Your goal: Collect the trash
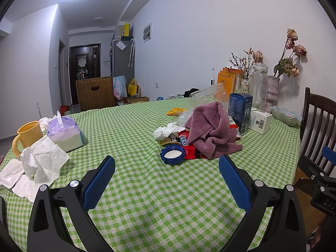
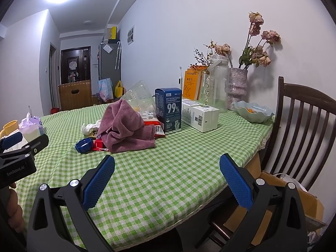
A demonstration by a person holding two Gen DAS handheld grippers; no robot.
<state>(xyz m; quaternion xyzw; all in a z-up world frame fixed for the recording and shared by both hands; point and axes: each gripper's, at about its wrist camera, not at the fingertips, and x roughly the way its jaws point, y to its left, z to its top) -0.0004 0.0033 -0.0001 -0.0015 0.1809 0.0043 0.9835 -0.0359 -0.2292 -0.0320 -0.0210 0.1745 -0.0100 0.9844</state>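
Note:
Crumpled white tissues (image 1: 43,163) lie at the table's near left, just left of my open left gripper (image 1: 167,180), which hovers empty over the green checked cloth. Ahead of it sit a blue jar lid (image 1: 172,154), a red snack wrapper (image 1: 190,147), another crumpled tissue (image 1: 167,130) and a clear plastic box (image 1: 210,96), partly under a purple cloth (image 1: 212,132). My right gripper (image 2: 167,180) is open and empty above the table's near right edge, with the lid (image 2: 84,145), wrapper (image 2: 98,143) and purple cloth (image 2: 126,126) ahead to its left.
A yellow mug (image 1: 27,136) and tissue pack (image 1: 65,132) stand at the left. Blue box (image 2: 169,110), white box (image 2: 199,115), clear jug (image 2: 218,84), vases and a green bowl (image 2: 253,111) line the wall side. A dark chair (image 2: 302,130) and cardboard box (image 2: 294,199) stand at the right.

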